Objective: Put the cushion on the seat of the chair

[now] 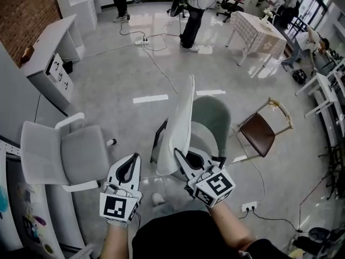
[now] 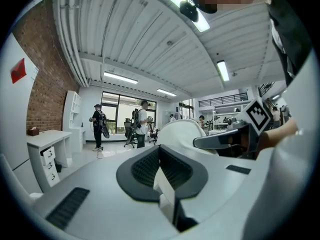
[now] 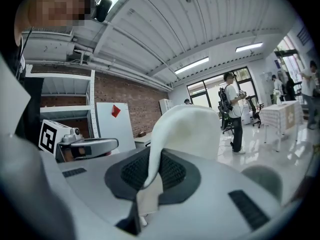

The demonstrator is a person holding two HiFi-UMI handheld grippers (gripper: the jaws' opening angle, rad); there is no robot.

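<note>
The cushion [image 1: 183, 117] stands on edge above the green chair [image 1: 215, 115], over the left side of its seat. Your right gripper [image 1: 184, 159] is clamped on its lower corner, and the right gripper view shows the fabric pinched flat between the jaws. It looks light and soft. It stays up as a slab from one corner pinch, yet the top rounds over, so expect it to flop once you tilt it, and the cover may slide over the filling. A bite at the edge, deep enough to catch padding and not cover alone, looks soundest. A second hold on the opposite lower edge would let you lay it flat. Your left gripper [image 1: 131, 163] hangs left of the green chair, apart from the cushion, jaws together on nothing. A pale sliver at their seam in the left gripper view is probably the gripper's own. You cannot tell whether the cushion's bottom edge touches the seat, because cushion and right gripper cover that spot. A dark shape just left of the green chair is too hidden to name. Farther left of it stands a white office chair [image 1: 75, 155], and to its right a brown chair [image 1: 259, 131].
</note>
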